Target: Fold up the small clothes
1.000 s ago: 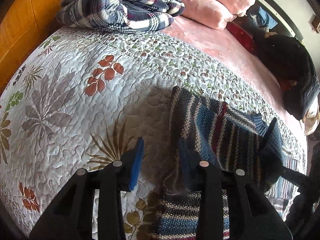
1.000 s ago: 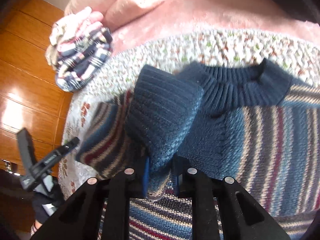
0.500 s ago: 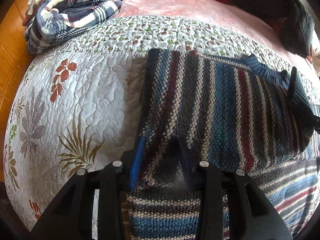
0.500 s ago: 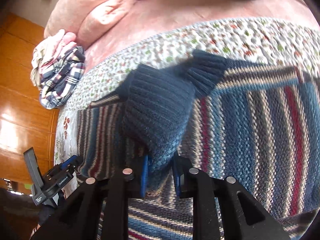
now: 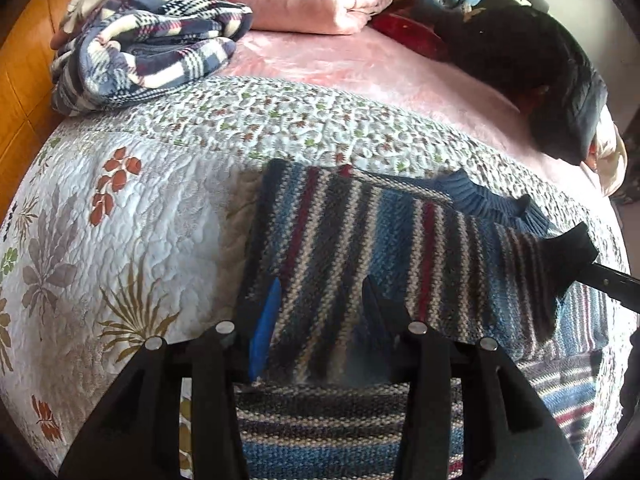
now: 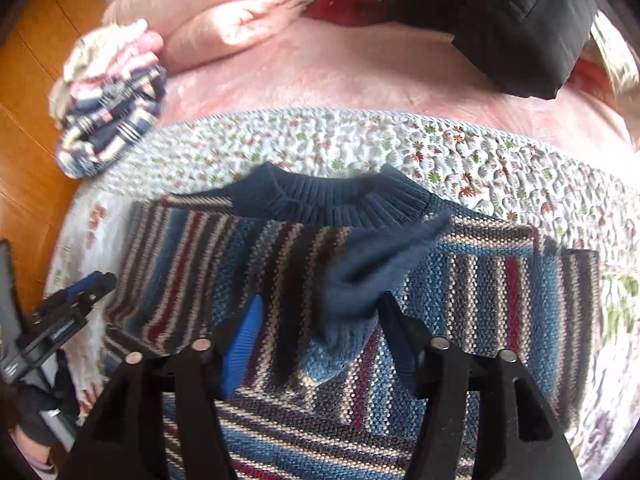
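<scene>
- The striped sweater (image 5: 360, 248) lies flat on the floral quilt (image 5: 120, 240), collar toward the pink blanket (image 6: 360, 76).
- Left gripper (image 5: 320, 320): jaws spread wide over the folded sleeve, gripping nothing.
- Right gripper (image 6: 320, 320): jaws apart, the blue cuff (image 6: 360, 280) loose between them.

A wide bed (image 5: 360, 76) fills the room, its pink plush sheet half covered by a white quilted bedspread printed with leaves (image 5: 120, 216). Pink velvety pillows (image 5: 312, 4) lie at its far end, and warm orange wooden panelling (image 6: 28, 128) glows alongside in bright daylight.
</scene>
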The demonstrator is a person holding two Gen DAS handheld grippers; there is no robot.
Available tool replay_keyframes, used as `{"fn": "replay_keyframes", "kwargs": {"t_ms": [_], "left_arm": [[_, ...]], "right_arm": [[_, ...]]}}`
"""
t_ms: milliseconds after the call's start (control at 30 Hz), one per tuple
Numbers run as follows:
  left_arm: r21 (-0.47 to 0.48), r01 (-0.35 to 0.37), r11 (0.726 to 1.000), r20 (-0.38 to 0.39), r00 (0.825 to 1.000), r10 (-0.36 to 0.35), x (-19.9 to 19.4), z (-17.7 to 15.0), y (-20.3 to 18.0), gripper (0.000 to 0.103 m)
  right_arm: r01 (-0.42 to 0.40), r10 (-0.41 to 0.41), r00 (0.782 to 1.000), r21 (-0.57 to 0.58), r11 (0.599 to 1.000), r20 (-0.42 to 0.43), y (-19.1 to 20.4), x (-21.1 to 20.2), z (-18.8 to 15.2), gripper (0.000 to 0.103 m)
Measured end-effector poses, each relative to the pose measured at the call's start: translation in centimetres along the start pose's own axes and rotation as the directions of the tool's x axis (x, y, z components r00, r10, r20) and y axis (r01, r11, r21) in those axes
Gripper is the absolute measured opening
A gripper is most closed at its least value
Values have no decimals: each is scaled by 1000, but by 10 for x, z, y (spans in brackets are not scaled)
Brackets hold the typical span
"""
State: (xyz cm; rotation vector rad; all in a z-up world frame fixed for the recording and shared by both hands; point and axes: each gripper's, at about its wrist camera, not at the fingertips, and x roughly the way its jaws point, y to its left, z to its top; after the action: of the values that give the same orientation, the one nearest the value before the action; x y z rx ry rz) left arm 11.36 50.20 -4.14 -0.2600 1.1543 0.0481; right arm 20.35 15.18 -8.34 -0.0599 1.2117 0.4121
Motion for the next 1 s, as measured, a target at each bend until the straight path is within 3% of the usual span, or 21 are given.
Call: {"fn": "replay_keyframes", "kwargs": {"t_ms": [67,267,400,500,667,767,800,867,1000], "left_arm": [[34,2,999,-33,999,-1,8,-6,-8,43],[34,-10,999,-97,995,13,29,-21,-3,43],[1,4,1000,-101,995,-4,31,-20,5,43],[-7,18,1000,-79,997,-19,26,-17,6,44],[-6,17,1000,-73,997,-18,24,-16,6,48],[13,-10,1000,-105,994,12,33,-22,6,48],[33,-19,999,-104,994,23,34,-24,4,48],[72,-36,997,-98,994,43,33,-26,1,48],[49,-16,999,-73,997,19,22,-21,1,48]], "right_arm": [[39,-39,999,23,999,-31,-2,9,2,62],[7,7,996,160,987,-87,-45,27,-8,60],[-84,109,989,238,968,-95,-72,34,-11,19],[-155,177,982,256,954,-67,-79,25,-12,10],[-224,234,972,237,946,-18,-84,-1,-19,9],[-158,176,982,220,963,-64,-90,7,-28,14],[-109,132,987,216,970,-93,-93,12,-32,19],[-25,48,992,189,982,-120,-94,15,-40,21],[42,-34,997,130,991,-63,-93,-4,-48,26]]}}
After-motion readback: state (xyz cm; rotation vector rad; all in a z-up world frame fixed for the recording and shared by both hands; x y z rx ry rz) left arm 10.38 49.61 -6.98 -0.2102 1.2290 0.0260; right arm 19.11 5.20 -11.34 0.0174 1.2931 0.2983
